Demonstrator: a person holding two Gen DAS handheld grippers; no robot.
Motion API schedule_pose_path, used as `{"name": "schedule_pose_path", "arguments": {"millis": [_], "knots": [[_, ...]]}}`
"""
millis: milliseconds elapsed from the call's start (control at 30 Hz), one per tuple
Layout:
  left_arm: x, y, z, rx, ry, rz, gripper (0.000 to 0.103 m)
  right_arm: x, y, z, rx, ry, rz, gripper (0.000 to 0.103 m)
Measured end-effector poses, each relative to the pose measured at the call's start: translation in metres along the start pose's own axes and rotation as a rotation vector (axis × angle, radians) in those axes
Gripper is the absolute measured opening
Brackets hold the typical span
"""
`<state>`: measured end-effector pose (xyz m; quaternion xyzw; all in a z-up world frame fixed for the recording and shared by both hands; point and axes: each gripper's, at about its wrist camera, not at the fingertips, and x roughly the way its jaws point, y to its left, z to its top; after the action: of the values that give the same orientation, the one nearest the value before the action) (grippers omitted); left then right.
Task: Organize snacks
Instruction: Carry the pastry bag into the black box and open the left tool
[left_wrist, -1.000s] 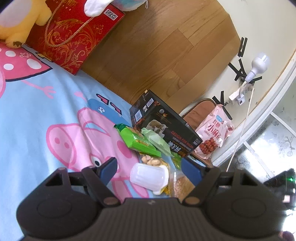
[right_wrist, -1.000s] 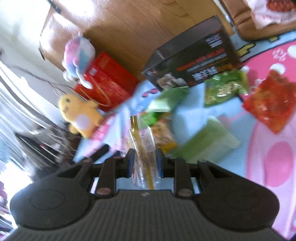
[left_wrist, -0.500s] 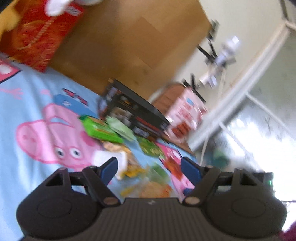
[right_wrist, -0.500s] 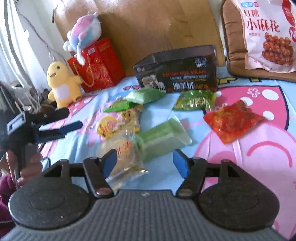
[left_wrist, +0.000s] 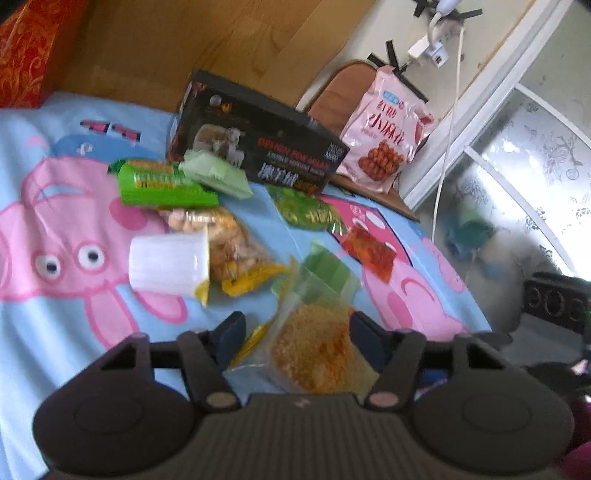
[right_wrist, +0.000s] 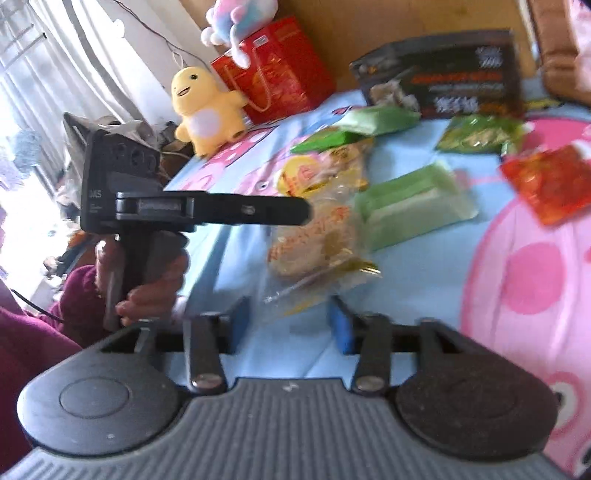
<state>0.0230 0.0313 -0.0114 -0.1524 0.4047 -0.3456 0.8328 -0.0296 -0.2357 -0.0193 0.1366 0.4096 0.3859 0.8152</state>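
Note:
A clear packet of orange crumbly snack (left_wrist: 314, 350) (right_wrist: 317, 243) lies on the pig-print blanket (left_wrist: 55, 332). My left gripper (left_wrist: 299, 332) has come over it; its jaws are closing with the packet between them, and the pads do not visibly press. In the right wrist view the left gripper (right_wrist: 303, 211) reaches in from the left, held by a hand (right_wrist: 147, 273). My right gripper (right_wrist: 290, 321) sits just short of the packet. Its jaws are closing, and only the packet's loose corner lies between the tips.
Snacks crowd the blanket: a white tub (left_wrist: 166, 262), a yellow nut bag (left_wrist: 229, 243), green packets (left_wrist: 162, 184), a pale green pack (right_wrist: 413, 206) and a red packet (left_wrist: 369, 254). Behind stand a black box (left_wrist: 258, 147), a pink bag (left_wrist: 384, 136), a red gift bag (right_wrist: 277, 70) and a yellow plush (right_wrist: 203, 110).
The right gripper let go of the clear packet, which now lies on the blanket, and its jaws have since narrowed. The left gripper swung right, over to that packet, and its jaws have narrowed.

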Motion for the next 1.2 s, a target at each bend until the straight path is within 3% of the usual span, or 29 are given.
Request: {"name": "schedule_pose_path", "arguments": {"millis": [167, 267, 367, 433, 500, 633, 800, 1000, 1200], "knots": [[-0.016, -0.002, -0.011, -0.054, -0.001, -0.052, 0.063, -0.01, -0.011, 0.005, 0.021, -0.106, -0.115, 0.034], [-0.018, -0.005, -0.009, -0.043, -0.024, -0.033, 0.064, -0.018, -0.013, 0.005, 0.015, -0.149, -0.166, 0.036], [-0.011, -0.003, -0.008, -0.062, -0.003, -0.012, 0.064, -0.019, -0.011, 0.002, -0.005, -0.12, -0.111, 0.044], [-0.003, -0.003, -0.013, -0.059, 0.04, -0.008, 0.056, -0.015, -0.01, -0.002, -0.015, -0.075, -0.073, 0.063], [0.0, -0.008, -0.017, -0.037, 0.052, -0.015, 0.045, -0.009, -0.01, -0.006, -0.026, -0.044, -0.037, 0.064], [-0.005, -0.019, -0.009, -0.008, 0.013, 0.026, 0.045, 0.002, -0.012, -0.004, -0.006, -0.04, 0.027, 0.037], [-0.018, -0.028, 0.036, 0.021, -0.094, -0.002, 0.045, -0.005, -0.015, 0.019, 0.037, -0.12, 0.064, 0.033], [0.005, -0.033, 0.12, 0.052, -0.224, 0.016, 0.045, -0.024, -0.014, 0.084, -0.043, -0.297, -0.022, 0.033], [0.068, -0.012, 0.179, -0.013, -0.217, 0.067, 0.046, -0.013, -0.052, 0.158, -0.045, -0.396, -0.155, 0.033]]}}
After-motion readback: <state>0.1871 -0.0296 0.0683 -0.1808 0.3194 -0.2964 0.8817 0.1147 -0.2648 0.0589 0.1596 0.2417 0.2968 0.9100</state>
